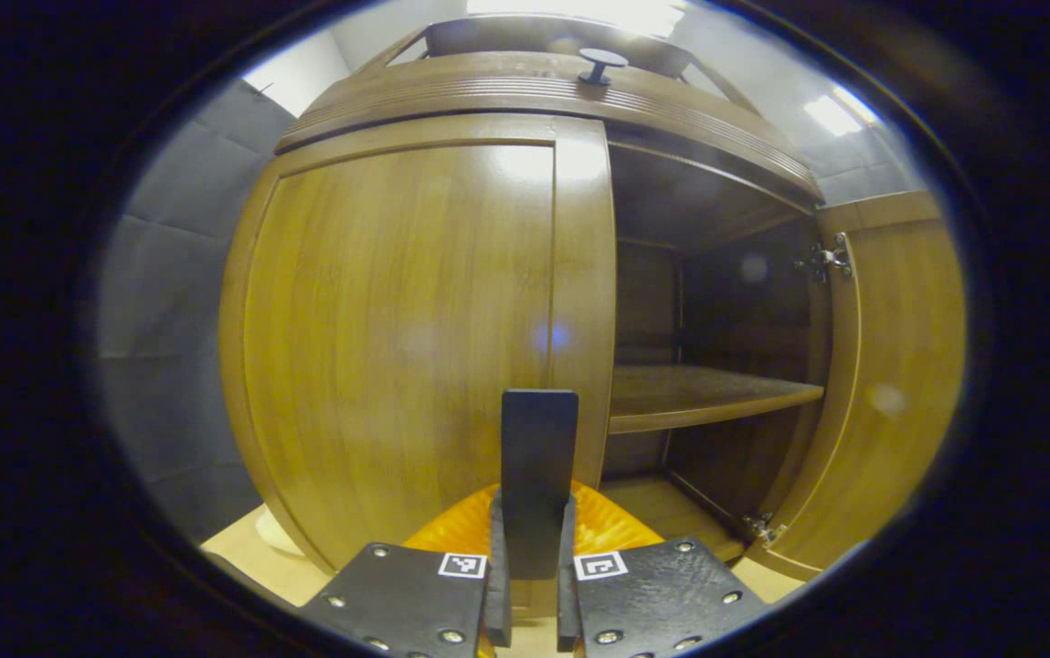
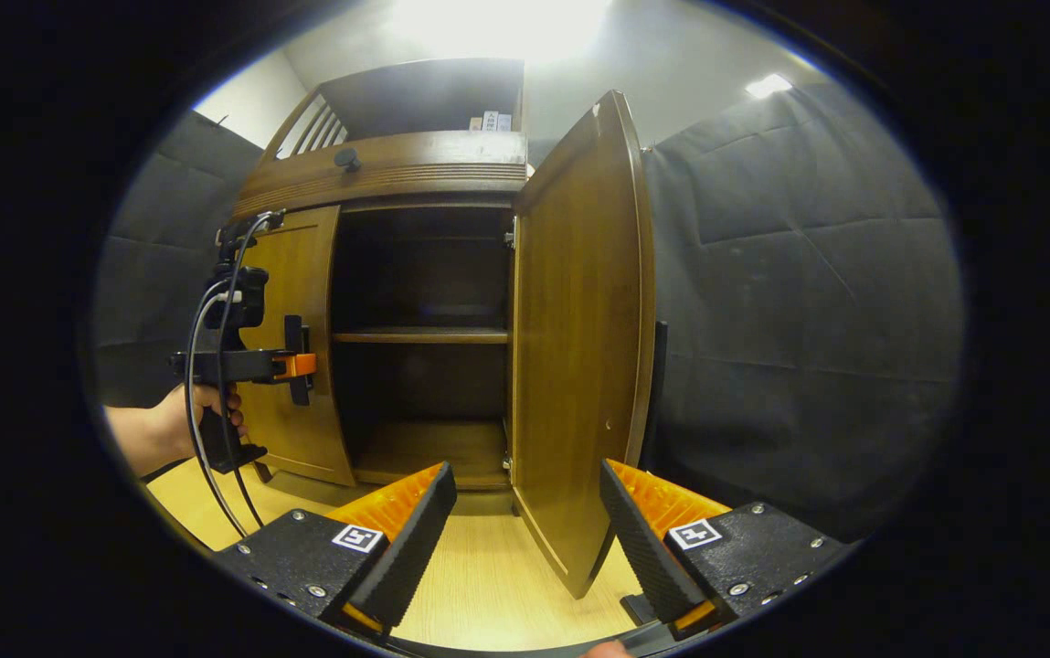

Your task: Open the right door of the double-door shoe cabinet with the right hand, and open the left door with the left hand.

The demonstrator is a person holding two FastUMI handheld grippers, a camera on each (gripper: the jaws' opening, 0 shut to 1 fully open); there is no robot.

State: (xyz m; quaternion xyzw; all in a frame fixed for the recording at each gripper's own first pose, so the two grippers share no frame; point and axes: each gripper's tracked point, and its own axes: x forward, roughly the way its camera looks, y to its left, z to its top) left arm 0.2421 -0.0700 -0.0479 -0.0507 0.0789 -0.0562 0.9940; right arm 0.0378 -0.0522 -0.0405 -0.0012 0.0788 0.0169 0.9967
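Left gripper view: your left gripper (image 1: 534,512) is clenched on the dark handle (image 1: 538,457) of the closed left door (image 1: 397,338); beside it the right door (image 1: 890,366) stands swung open, baring a shelf (image 1: 698,393).

Right gripper view: your right gripper (image 2: 529,530) is released, its fingers either side of the open right door's (image 2: 579,366) lower edge, not touching; your hand (image 2: 205,411) holds the left gripper (image 2: 296,361) at the left door (image 2: 291,366).
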